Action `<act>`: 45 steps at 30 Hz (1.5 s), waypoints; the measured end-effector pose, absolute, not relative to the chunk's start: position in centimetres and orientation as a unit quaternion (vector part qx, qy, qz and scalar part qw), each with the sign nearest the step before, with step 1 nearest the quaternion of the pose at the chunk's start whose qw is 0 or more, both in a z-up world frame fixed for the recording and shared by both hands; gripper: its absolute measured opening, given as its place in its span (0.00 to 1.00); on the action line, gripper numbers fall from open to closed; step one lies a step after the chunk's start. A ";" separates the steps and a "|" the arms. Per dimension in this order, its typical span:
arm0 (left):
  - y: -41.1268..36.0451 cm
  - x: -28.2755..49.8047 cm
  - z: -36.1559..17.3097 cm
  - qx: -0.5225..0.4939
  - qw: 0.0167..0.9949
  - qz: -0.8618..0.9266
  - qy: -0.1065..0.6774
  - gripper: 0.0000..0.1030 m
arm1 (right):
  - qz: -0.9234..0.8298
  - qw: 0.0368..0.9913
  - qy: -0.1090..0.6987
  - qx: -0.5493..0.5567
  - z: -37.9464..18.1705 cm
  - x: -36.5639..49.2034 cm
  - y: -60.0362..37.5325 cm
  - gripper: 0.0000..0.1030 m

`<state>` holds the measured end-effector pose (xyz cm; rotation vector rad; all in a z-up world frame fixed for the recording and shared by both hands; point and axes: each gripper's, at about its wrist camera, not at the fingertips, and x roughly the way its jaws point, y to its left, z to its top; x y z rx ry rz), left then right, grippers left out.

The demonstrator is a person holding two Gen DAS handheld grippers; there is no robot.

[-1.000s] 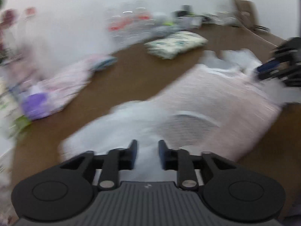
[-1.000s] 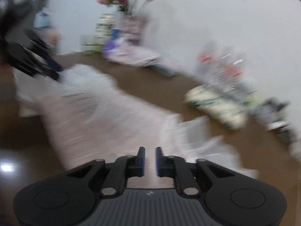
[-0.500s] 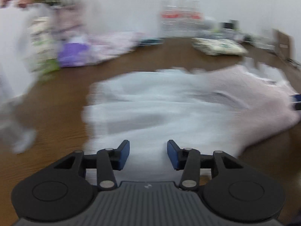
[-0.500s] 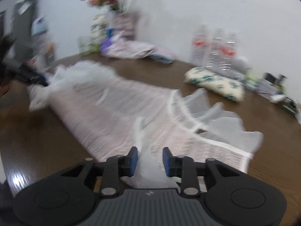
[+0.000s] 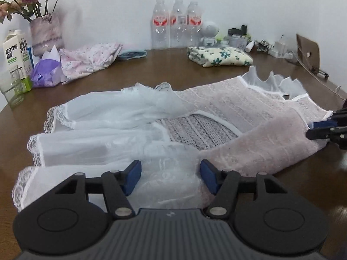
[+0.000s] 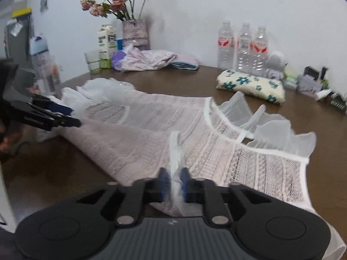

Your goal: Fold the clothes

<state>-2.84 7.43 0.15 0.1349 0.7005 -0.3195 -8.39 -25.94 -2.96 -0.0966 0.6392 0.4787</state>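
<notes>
A pale pink lace dress with sheer white sleeves lies spread across the brown table. My left gripper hovers low over the sheer white end, its jaws opening, with loose fabric lying between the pads but not pinched. In the right wrist view the same dress runs from left to right. My right gripper is closing on a raised white fold of the dress near the frilled hem. Each gripper shows at the other view's edge: the right gripper and the left gripper.
Along the back wall stand three water bottles, a folded floral cloth, a pink floral garment, a purple tissue pack, a milk carton and a flower vase. Small gadgets and cardboard sit at the back right.
The left jaws have spread wider and the left gripper has sunk toward the sheer cloth. The right jaws opened around a white fold, then closed on it. Both views rolled level.
</notes>
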 end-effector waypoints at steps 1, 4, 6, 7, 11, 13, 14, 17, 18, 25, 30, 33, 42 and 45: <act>7.7 -3.3 0.2 0.064 0.924 -0.159 0.342 0.54 | 0.244 0.917 0.313 -0.043 -3.0 -8.6 -26.1 0.07; 8.0 -5.3 0.7 0.064 0.918 -0.161 0.356 0.48 | 0.281 0.900 0.331 -0.028 -2.8 -9.2 -26.7 0.07; 8.3 -6.7 1.0 0.063 0.914 -0.161 0.366 0.49 | 0.276 0.900 0.336 -0.030 -2.3 -10.0 -26.9 0.13; 8.6 -7.4 1.2 0.059 0.913 -0.159 0.371 0.49 | 0.271 0.905 0.326 -0.034 -1.6 -10.4 -26.8 0.15; 9.4 -7.9 2.8 0.005 0.924 -0.146 0.352 0.49 | 0.267 0.931 0.249 -0.012 1.0 -10.9 -25.5 0.15; 8.1 -7.3 3.2 0.009 0.928 -0.161 0.335 0.49 | 0.279 0.923 0.264 -0.021 -0.1 -9.2 -23.5 0.11; 7.4 -6.9 3.1 0.019 0.928 -0.164 0.334 0.49 | 0.278 0.916 0.286 -0.037 -1.3 -8.1 -22.3 0.11; 6.8 -5.6 1.2 0.046 0.918 -0.124 0.374 0.46 | 0.254 0.916 0.305 -0.056 -2.1 -7.2 -21.1 0.02; 7.5 -5.7 1.6 0.036 0.918 -0.130 0.373 0.46 | 0.251 0.917 0.305 -0.054 -1.7 -7.4 -21.1 0.06; 8.5 0.3 8.2 0.119 0.905 -0.256 0.319 0.81 | 0.229 0.913 0.307 -0.139 3.8 -0.5 -22.8 0.35; 6.3 9.0 4.6 0.161 0.857 -0.322 0.369 0.75 | 0.248 0.883 0.365 -0.159 1.9 9.0 -21.0 0.32; 7.4 11.7 1.9 0.155 0.852 -0.294 0.406 0.60 | 0.265 0.868 0.393 -0.147 0.3 11.2 -20.8 0.23; 9.5 9.9 1.3 0.142 0.870 -0.294 0.369 0.36 | 0.285 0.881 0.350 -0.140 2.1 8.1 -21.0 0.04; 9.5 8.2 2.4 0.165 0.877 -0.280 0.353 0.33 | 0.297 0.889 0.301 -0.177 4.8 3.9 -20.7 0.04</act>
